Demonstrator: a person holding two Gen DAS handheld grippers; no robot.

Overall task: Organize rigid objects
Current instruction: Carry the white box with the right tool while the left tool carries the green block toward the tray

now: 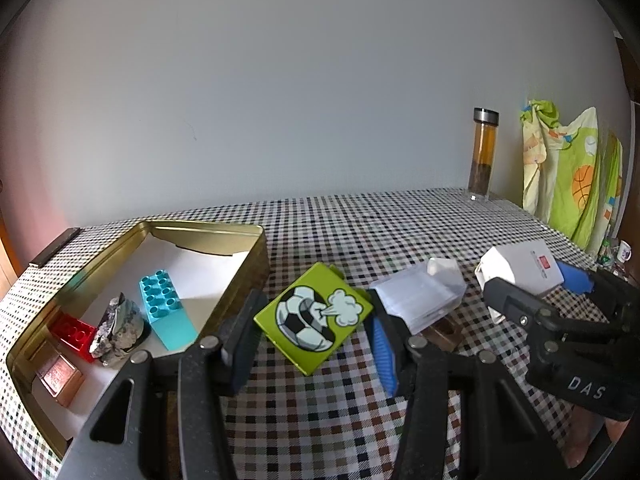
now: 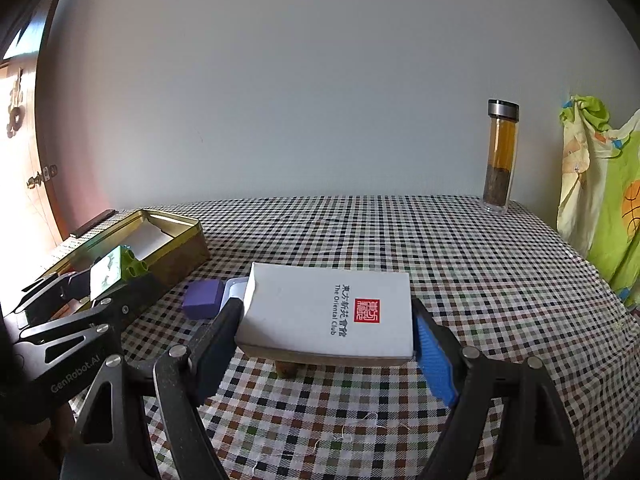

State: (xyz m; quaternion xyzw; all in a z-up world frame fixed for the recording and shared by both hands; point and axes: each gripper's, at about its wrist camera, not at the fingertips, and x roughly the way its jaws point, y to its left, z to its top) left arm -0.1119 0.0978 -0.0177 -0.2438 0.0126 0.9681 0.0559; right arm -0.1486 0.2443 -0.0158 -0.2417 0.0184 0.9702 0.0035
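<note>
My left gripper (image 1: 314,334) is shut on a green toy brick with a football picture (image 1: 314,318), held above the checked tablecloth just right of the gold tin (image 1: 244,236). The tin holds a turquoise brick (image 1: 166,304), a red brick (image 1: 74,334), a grey rock (image 1: 118,326) and a copper bar (image 1: 60,376). My right gripper (image 2: 326,338) is shut on a white box with a red seal (image 2: 332,312), lifted off the table. In the left wrist view the white box (image 1: 520,270) is at the right. A clear plastic case (image 1: 420,296) lies between the grippers.
A purple block (image 2: 204,298) lies on the cloth left of the white box. A small brown block (image 1: 442,332) sits under the clear case. A glass bottle of amber liquid (image 2: 500,156) stands at the back right. A green patterned cloth (image 2: 604,200) hangs at the right edge.
</note>
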